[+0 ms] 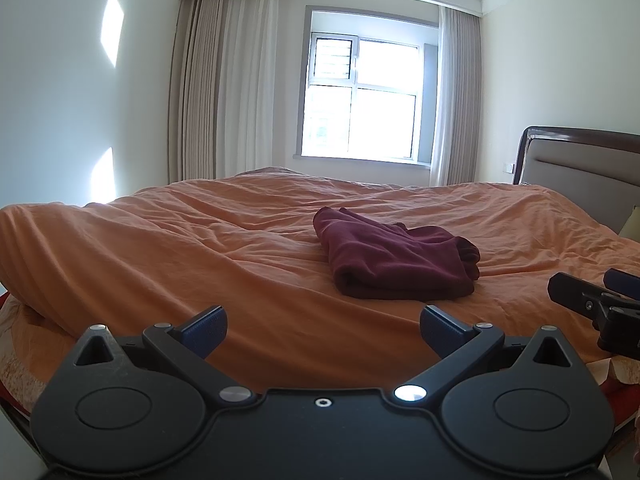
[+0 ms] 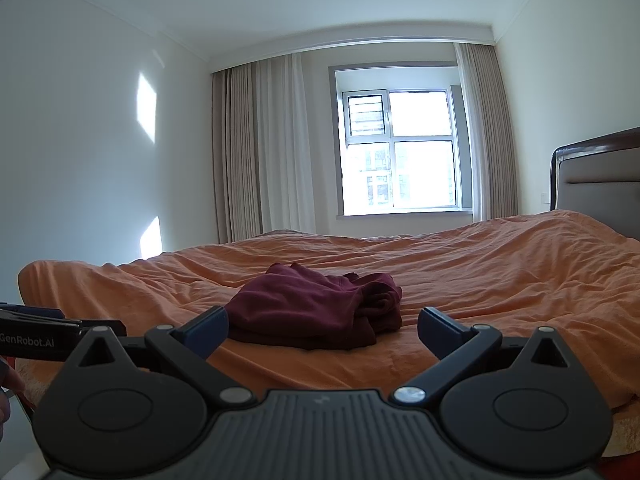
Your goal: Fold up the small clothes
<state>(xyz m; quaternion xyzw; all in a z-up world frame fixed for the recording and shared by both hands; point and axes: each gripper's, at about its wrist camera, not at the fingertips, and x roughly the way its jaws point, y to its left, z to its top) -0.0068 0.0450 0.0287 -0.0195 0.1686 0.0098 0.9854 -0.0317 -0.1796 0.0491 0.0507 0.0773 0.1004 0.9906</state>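
garment (image 1: 394,258), maroon, folded on bedspread (image 1: 200,248), long axis running left-right; both hand-held grippers spread, holding nothing.

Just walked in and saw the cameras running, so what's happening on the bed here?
A person holds a claw in each hand, facing a bed covered by an orange duvet. A dark red garment lies on it in a loose, partly folded bundle. The left claw and the right claw are both open and empty, short of the garment and touching nothing. From how it lies, the folding looks either done or paused.
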